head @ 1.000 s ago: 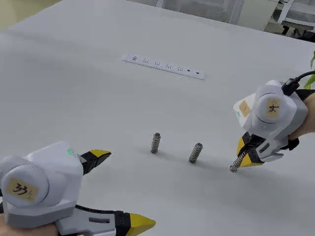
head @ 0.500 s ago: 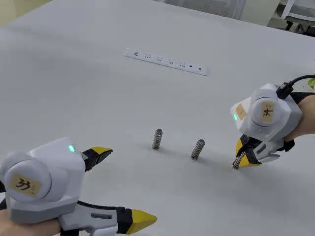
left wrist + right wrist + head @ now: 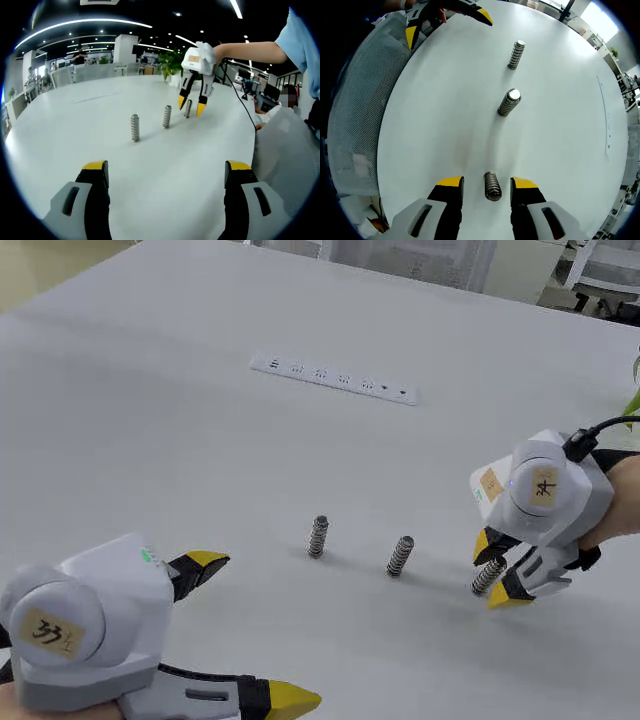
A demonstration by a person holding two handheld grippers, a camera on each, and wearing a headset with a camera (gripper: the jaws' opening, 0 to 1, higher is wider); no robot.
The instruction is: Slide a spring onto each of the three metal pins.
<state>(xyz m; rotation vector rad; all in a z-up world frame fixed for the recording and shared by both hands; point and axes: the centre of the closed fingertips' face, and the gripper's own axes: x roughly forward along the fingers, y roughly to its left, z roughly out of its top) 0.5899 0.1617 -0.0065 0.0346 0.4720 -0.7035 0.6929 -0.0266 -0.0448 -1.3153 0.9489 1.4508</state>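
Yellow-tipped and white-bodied, the right gripper (image 3: 491,573) hangs at the right end of the row, held in a hand whose bare forearm comes in from the right edge, its nose angled down and leftward at the white table (image 3: 150,390). Its jaws stand apart, one on each side of the third spring (image 3: 488,576). The right gripper view shows a strip of bare tabletop between each tip and the coils, so nothing is clamped. The left gripper (image 3: 250,630) lies low and nearly flat at the near left, pointing across the table toward the springs with its jaws spread wide over bare tabletop. All three springs are grey metal coils standing on the table with a slight lean, in a row running left to right: the left spring (image 3: 318,536), the middle spring (image 3: 400,555) and the third one, each well apart from the next. In the right gripper view the two farther springs each show a flat round pin head (image 3: 519,44) at the top; whether the third shows one I cannot tell. A white power strip (image 3: 330,377) lies flat farther back, well apart from the row. A black cable (image 3: 605,425) runs from the rear of the right gripper.
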